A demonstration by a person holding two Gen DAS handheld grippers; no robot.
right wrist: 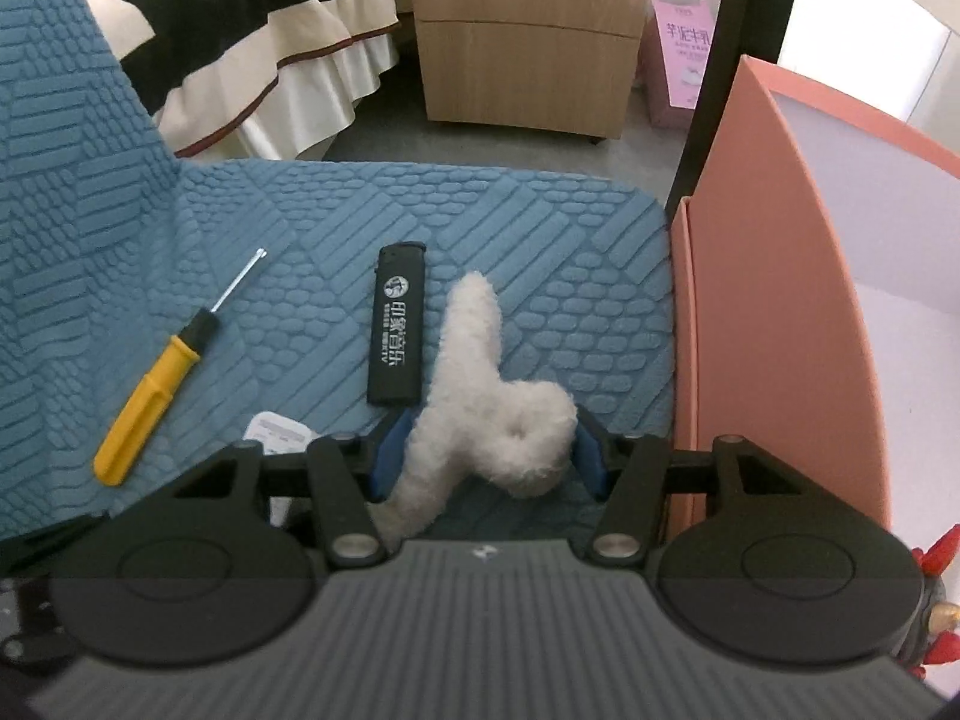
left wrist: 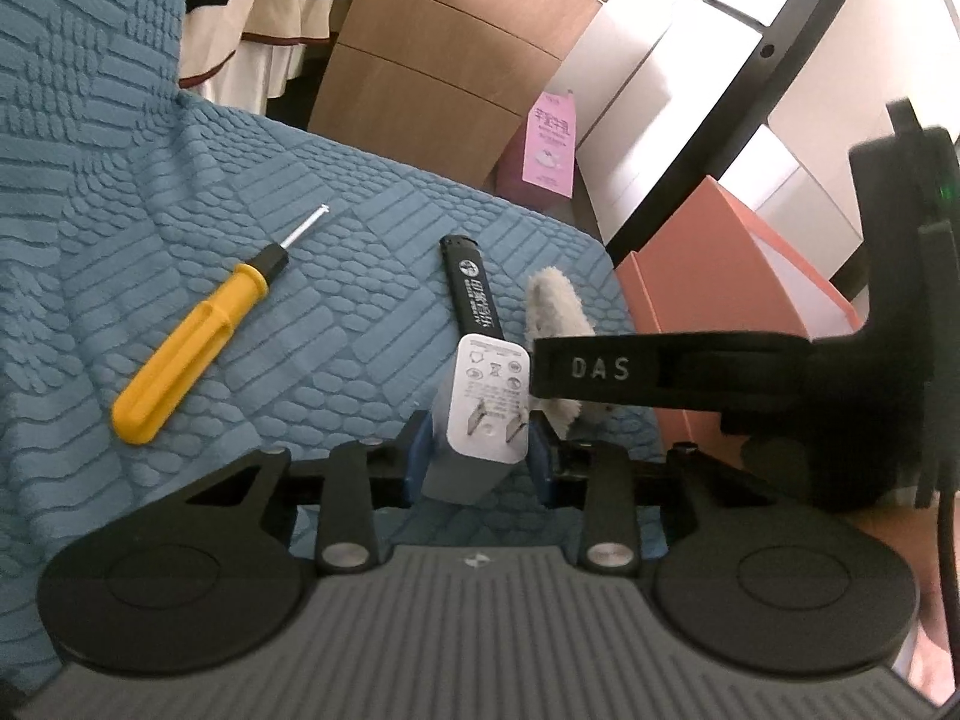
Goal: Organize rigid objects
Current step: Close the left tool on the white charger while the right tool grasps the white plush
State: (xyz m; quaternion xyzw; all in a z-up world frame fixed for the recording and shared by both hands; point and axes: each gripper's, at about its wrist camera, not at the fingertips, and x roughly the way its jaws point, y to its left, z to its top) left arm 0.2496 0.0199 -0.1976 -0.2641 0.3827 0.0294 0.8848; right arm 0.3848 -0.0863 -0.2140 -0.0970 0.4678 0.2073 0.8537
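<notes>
My left gripper (left wrist: 480,462) is shut on a white plug charger (left wrist: 486,402), which stands tilted with its two prongs facing the camera. In the right wrist view only a corner of the charger (right wrist: 279,432) shows. My right gripper (right wrist: 489,456) has its blue pads against both sides of a white fluffy toy (right wrist: 480,396), so it is shut on it. One finger (left wrist: 600,369) of that gripper reaches in from the right over the toy (left wrist: 555,306). A black lighter (right wrist: 396,324) and a yellow-handled screwdriver (right wrist: 150,396) lie loose on the blue cover.
Everything rests on a blue textured cover (left wrist: 180,180). A pink open box (right wrist: 780,300) stands against its right edge, with a black pole (right wrist: 714,90) behind it. Beyond are a wooden drawer cabinet (right wrist: 522,30), a pink carton (right wrist: 681,60) and striped bedding (right wrist: 240,30).
</notes>
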